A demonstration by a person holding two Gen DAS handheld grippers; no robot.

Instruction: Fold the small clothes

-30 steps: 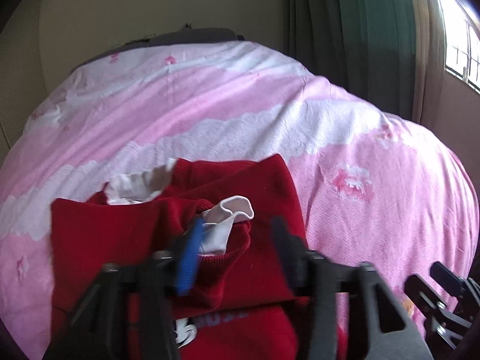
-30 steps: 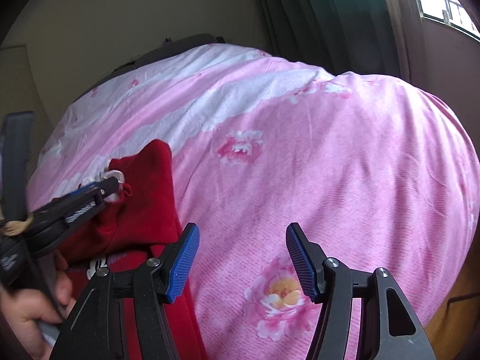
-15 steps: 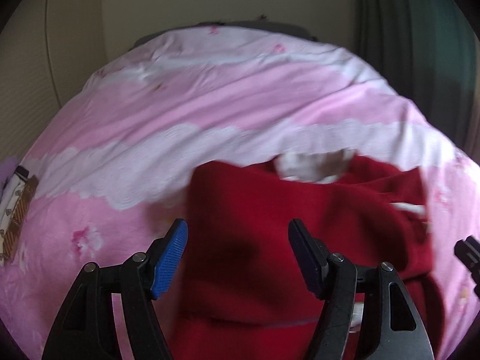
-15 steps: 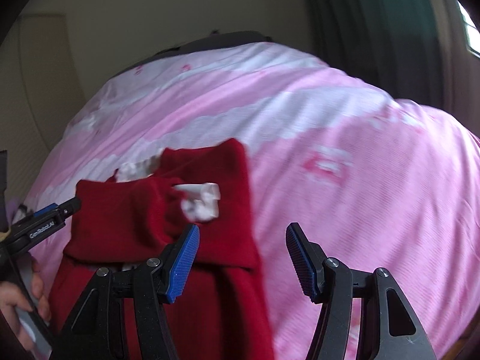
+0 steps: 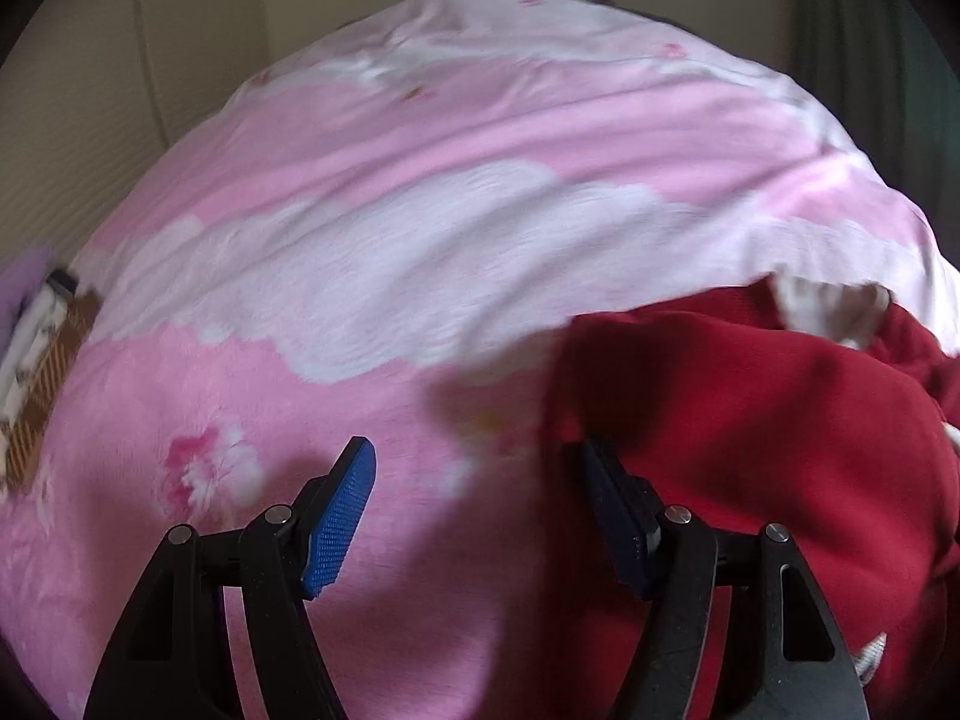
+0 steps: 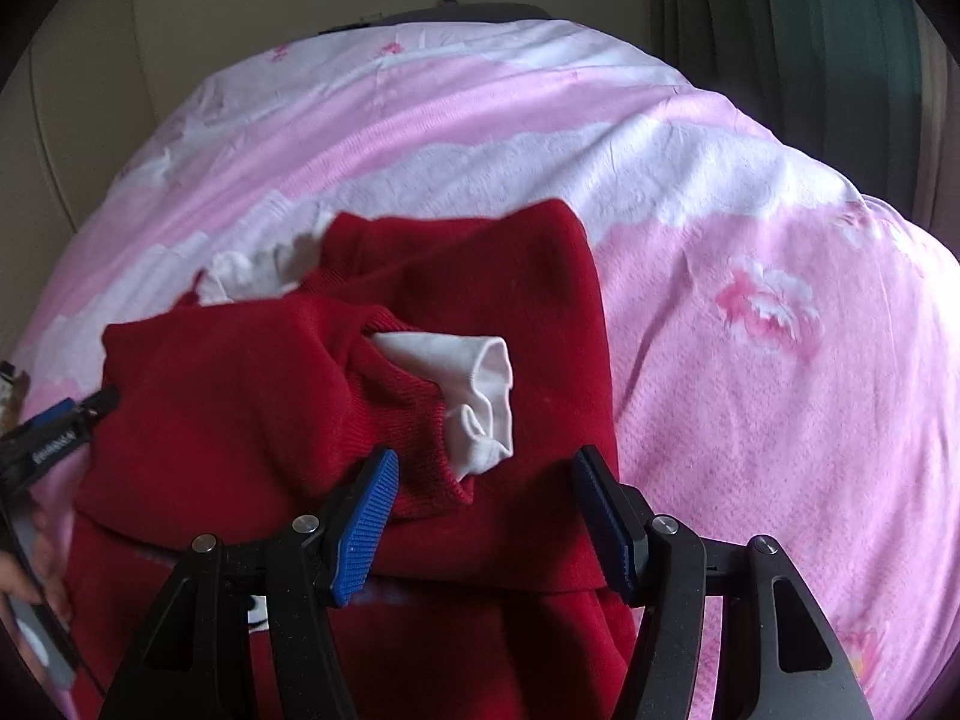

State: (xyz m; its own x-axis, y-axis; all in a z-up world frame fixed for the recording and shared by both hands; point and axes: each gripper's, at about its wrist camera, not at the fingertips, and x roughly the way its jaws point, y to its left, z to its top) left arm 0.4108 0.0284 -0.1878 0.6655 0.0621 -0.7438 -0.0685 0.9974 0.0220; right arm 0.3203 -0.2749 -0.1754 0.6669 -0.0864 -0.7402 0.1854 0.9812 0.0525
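Observation:
A small red sweater [image 6: 336,396] lies on the pink bed cover [image 6: 750,420], both sleeves folded across its body. A white inner cuff [image 6: 480,396] sticks out of the top sleeve and a white collar [image 6: 252,267] shows at the neck. My right gripper [image 6: 486,528] is open and empty, low over the sweater's middle, just below the cuff. My left gripper [image 5: 480,516] is open and empty at the sweater's left edge [image 5: 750,468], its right finger over the red cloth; it also shows in the right wrist view [image 6: 54,438].
The bed cover [image 5: 360,276] is pink with white bands and flowers. A brown and white patterned cloth [image 5: 36,396] lies at the bed's left edge. A cream wall stands behind and green curtains [image 6: 840,42] hang at the back right.
My left gripper let go of the sleeve, opened and swung left off the sweater to its left edge. My right gripper moved left from bare bed to over the sweater.

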